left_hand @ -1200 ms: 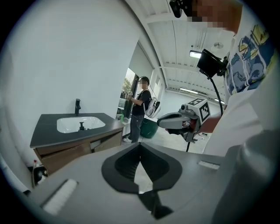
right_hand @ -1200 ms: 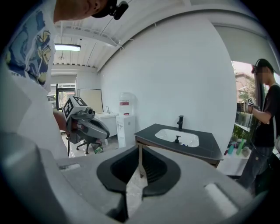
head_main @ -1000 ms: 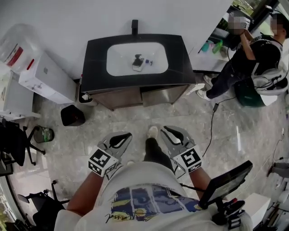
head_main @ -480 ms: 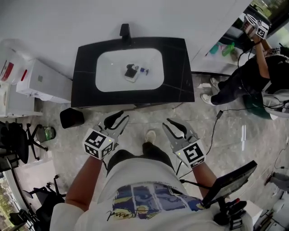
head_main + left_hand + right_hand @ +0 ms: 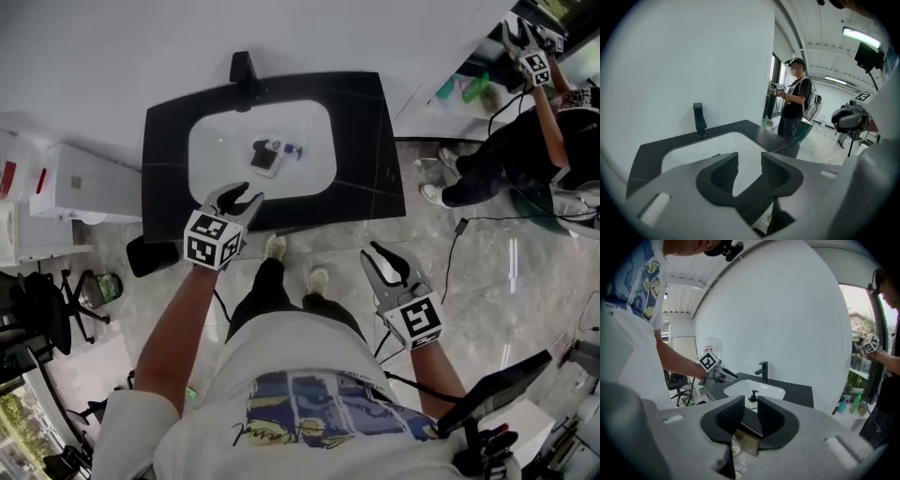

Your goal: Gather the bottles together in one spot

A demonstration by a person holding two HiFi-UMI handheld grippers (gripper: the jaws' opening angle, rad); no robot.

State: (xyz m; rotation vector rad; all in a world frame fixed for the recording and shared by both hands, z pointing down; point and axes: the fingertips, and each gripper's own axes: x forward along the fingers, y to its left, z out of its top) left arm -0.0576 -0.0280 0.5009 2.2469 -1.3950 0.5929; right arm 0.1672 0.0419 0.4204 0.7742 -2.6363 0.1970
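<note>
Clearly, the left tool [image 5: 241, 199] is sitting nearer the work. It is hovering over the front edge of the black desk [image 5: 361, 141], just at the near rim of the white basin [image 5: 211, 141]. Its jaws are opening with nothing between them, and only the basin is showing through the gap in the left gripper view. The two bottles are resting inside that basin, close together near its middle: a white pump bottle [image 5: 264, 156] and, just at its 3 o'clock, a small bottle [image 5: 292, 150] with a blue end. From the left tool they are lying near, at about 1 o'clock. The right tool [image 5: 389, 265] is hanging low over the floor, well apart from the desk, with the bottles lying between 10 and 11 o'clock from it. Its jaws are standing partly apart and gripping nothing. In the right gripper view the pump bottle is standing upright with its pump on top, so a grasp is probably going to have to close across its body. The small bottle is showing too small for its long axis to be read. The left tool is looking like the one for the first reach.
</note>
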